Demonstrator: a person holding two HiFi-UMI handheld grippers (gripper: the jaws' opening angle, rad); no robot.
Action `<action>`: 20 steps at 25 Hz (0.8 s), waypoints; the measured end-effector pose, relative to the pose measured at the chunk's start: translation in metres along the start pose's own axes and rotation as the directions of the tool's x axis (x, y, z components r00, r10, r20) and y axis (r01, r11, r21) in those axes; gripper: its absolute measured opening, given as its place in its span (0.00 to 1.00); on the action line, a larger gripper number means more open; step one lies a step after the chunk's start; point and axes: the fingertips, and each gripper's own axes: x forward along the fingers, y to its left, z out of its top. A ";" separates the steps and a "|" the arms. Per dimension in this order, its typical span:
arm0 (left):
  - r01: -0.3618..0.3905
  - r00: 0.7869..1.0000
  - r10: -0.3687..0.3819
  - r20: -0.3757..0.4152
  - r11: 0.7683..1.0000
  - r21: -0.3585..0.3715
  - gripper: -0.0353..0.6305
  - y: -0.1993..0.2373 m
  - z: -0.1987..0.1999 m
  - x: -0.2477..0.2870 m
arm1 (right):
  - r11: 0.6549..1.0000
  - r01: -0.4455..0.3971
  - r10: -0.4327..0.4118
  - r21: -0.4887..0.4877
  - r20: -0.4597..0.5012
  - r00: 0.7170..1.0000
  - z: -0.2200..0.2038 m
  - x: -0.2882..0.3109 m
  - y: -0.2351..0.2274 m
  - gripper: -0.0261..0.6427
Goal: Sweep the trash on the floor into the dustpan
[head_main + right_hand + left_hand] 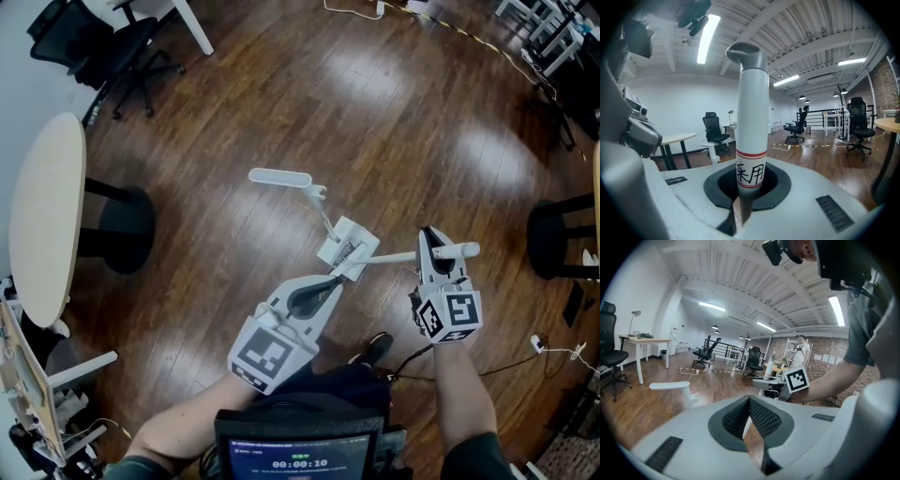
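In the head view, your right gripper (433, 246) was clamped on a white handle (398, 257). The handle ran from that gripper's jaws across to a white block (347, 246) just off the tips of your left gripper (333, 279). Beyond the block, farther from both grippers, a thin rod (328, 217) led to a flat white bar (279, 177). A screen (300, 455) under your forearms showed a counter that seemed to read 00:00:10.

In the left gripper view, the jaws stood together with nothing caught between them, and the bar sat off to their left.

In the right gripper view, the pads pinched the handle, which stood upright out of the jaws. The grip was just below two red bands that framed two black Chinese characters. The second was 用; the first I could not read for sure.
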 end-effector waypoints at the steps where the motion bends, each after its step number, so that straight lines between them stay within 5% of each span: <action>1: 0.003 1.000 -0.003 0.000 1.000 -0.001 0.06 -0.009 0.005 0.001 | 1.000 0.003 -0.003 0.006 0.006 1.000 0.006 -0.015 -0.004 0.09; 8: 0.108 0.994 -0.109 0.004 0.991 0.073 0.06 -0.092 0.051 0.046 | 0.996 0.086 -0.085 0.003 0.103 0.991 0.071 -0.120 -0.052 0.09; 20: 0.269 0.960 -0.278 0.036 0.950 0.157 0.06 -0.260 0.130 0.082 | 0.971 0.233 -0.225 -0.059 0.125 0.966 0.145 -0.313 -0.101 0.09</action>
